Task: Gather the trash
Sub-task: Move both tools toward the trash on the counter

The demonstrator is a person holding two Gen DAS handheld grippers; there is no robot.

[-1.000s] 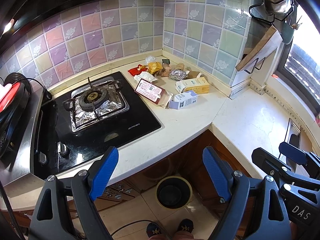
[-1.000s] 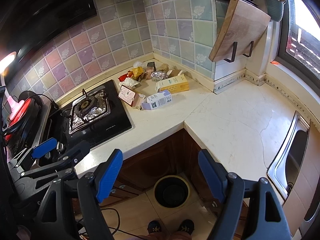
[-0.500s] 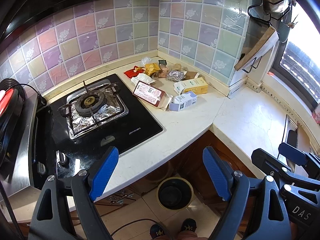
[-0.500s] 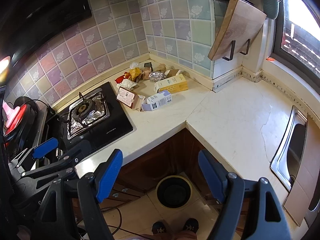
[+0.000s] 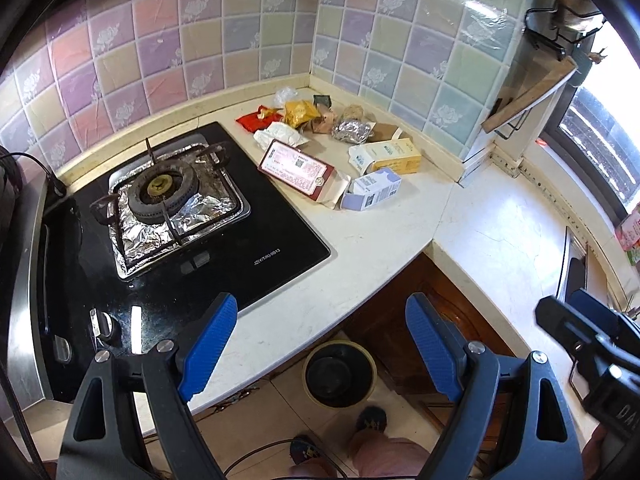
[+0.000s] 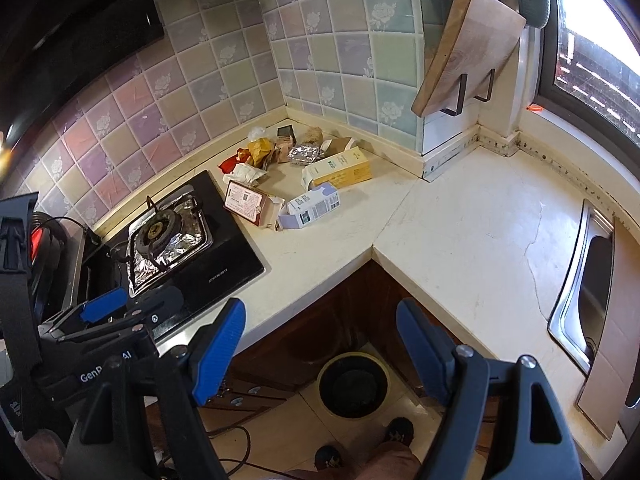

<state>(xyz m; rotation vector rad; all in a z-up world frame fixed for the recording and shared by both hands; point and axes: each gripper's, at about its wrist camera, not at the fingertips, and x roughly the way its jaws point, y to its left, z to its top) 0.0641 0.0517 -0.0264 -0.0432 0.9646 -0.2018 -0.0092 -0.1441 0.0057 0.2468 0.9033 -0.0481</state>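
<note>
Trash lies in the counter corner: a red-and-white flat box (image 5: 298, 168) (image 6: 245, 202), a pale purple carton (image 5: 374, 190) (image 6: 316, 205), a yellow carton (image 5: 390, 156) (image 6: 338, 170), a foil ball (image 5: 352, 130) (image 6: 306, 154), and yellow, red and white wrappers (image 5: 298, 114) (image 6: 260, 150). A round bin (image 5: 340, 374) (image 6: 354, 384) stands on the floor below. My left gripper (image 5: 320, 344) is open and empty above the counter edge. My right gripper (image 6: 320, 352) is open and empty, over the bin. Both are well short of the trash.
A black gas hob (image 5: 180, 236) with a foil-lined burner (image 6: 166, 236) lies left of the trash. A steel sink (image 6: 588, 280) is at the right. A cutting board (image 6: 468, 48) hangs on the wall. The person's feet (image 6: 362, 446) stand by the bin.
Both grippers have moved forward and a little left toward the counter; the trash pile looks nearer. Both stay open and empty.
</note>
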